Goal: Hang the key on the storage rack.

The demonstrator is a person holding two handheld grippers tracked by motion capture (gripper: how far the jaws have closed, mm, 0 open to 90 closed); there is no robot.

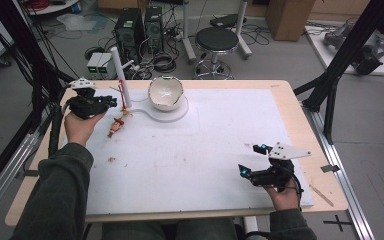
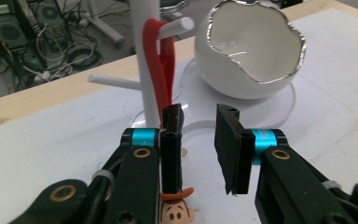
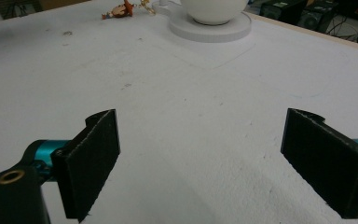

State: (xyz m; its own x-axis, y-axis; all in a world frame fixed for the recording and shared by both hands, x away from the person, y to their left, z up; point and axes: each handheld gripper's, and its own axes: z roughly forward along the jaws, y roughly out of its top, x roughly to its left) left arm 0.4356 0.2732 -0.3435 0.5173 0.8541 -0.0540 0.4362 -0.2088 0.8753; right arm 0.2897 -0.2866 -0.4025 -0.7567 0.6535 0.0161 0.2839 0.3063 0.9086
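the left gripper (image 1: 111, 102) sits at the far left of the white mat (image 1: 220, 145), its jaws parted with a clear gap and nothing pressed between the pads; in the left gripper view both black pads stand free of any object. just ahead of the left-hand pad hangs a red strap (image 2: 161, 70), looped over a peg of the white stand (image 2: 145, 60), and the strap falls to about the pad tip, so it reads as hung there and let go rather than held; whether it brushes the pad cannot be told. directly beneath the gripper lies a small cartoon figure (image 2: 177, 210) with an orange hat, face up on the mat and close against the left-hand jaw; in the high view the same figure (image 1: 116, 126) lies just short of the stand's foot, which suggests the charm rests on the table while its strap carries on the peg, though the link between the two is too small to confirm. beyond the stand and a little to the other side sits a white eggshell-shaped bowl (image 2: 249, 51) with a silvered jagged rim, on a round clear base plate (image 1: 172, 114) that appears to share its foot with the stand. the right gripper (image 1: 247, 159) rests well apart, near the person's edge of the mat, jaws spread wide over bare surface, gripping nothing; its placement reads as parked clear of the work, leaving the hanging to the left hand.
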